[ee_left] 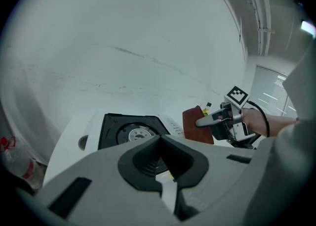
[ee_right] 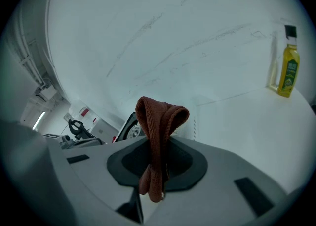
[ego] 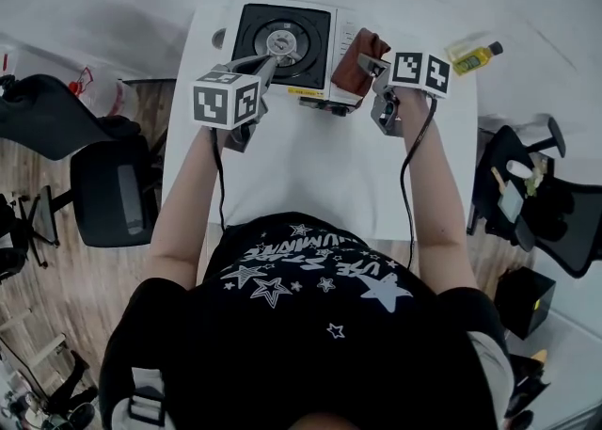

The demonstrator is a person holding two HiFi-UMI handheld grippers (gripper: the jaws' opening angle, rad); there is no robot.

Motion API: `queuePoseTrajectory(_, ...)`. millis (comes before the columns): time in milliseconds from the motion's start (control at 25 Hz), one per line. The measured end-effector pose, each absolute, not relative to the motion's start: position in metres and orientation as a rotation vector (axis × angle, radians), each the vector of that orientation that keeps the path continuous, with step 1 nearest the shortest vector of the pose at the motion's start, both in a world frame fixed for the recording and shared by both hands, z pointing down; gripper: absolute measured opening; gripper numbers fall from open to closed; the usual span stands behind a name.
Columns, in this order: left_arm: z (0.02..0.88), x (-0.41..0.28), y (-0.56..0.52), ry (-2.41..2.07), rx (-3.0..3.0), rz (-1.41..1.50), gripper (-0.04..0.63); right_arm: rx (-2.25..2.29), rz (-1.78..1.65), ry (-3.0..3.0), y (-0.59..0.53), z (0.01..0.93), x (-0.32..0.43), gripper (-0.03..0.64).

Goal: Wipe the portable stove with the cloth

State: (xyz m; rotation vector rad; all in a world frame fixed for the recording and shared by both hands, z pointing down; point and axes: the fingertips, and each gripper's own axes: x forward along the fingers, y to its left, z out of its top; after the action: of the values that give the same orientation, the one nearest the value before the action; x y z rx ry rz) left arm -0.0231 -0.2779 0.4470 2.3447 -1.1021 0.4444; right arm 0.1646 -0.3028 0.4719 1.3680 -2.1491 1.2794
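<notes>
The portable stove (ego: 282, 42), white with a black top and round burner, sits at the far middle of the white table (ego: 310, 174). My right gripper (ego: 370, 64) is over the stove's right end, shut on a folded brown cloth (ego: 356, 59). In the right gripper view the cloth (ee_right: 159, 126) stands up out of the jaws as a loop. My left gripper (ego: 270, 64) hovers over the stove's front left with its jaws together and nothing between them. From the left gripper view I see the stove (ee_left: 129, 132), the cloth (ee_left: 196, 125) and the right gripper (ee_left: 203, 122).
A yellow oil bottle (ego: 475, 56) lies on the table's far right corner; it shows in the right gripper view as the bottle (ee_right: 288, 69). Black chairs stand left (ego: 108, 198) and right (ego: 536, 202) of the table. A wall runs behind the table.
</notes>
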Motion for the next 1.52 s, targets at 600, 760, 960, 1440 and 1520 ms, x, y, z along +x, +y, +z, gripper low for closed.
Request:
queuePoseTrajectory(600, 0.444, -0.112, -0.264, -1.29, 2.235, 0.379, 0.008, 0.967, 1.137, -2.395, -0.285, 0.421, 0.0, 0.067)
queuePoseTrajectory(760, 0.448, -0.138, -0.263, -1.336, 2.193, 0.368, 0.008, 0.878, 1.117, -2.4, -0.282, 0.427, -0.043, 0.067)
queuePoseTrajectory(960, 0.458, -0.169, -0.261, -1.377, 2.137, 0.356, 0.008, 0.796, 1.13, -2.411, -0.279, 0.437, -0.092, 0.067)
queuePoseTrajectory(1440, 0.486, -0.192, -0.271, -1.363, 2.081, 0.376, 0.008, 0.766, 1.201, -2.324, -0.287, 0.485, -0.141, 0.067)
queuePoseTrajectory(1520, 0.489, -0.192, -0.273, -1.359, 2.078, 0.38, 0.008, 0.773, 1.202, -2.306, -0.29, 0.492, -0.142, 0.067)
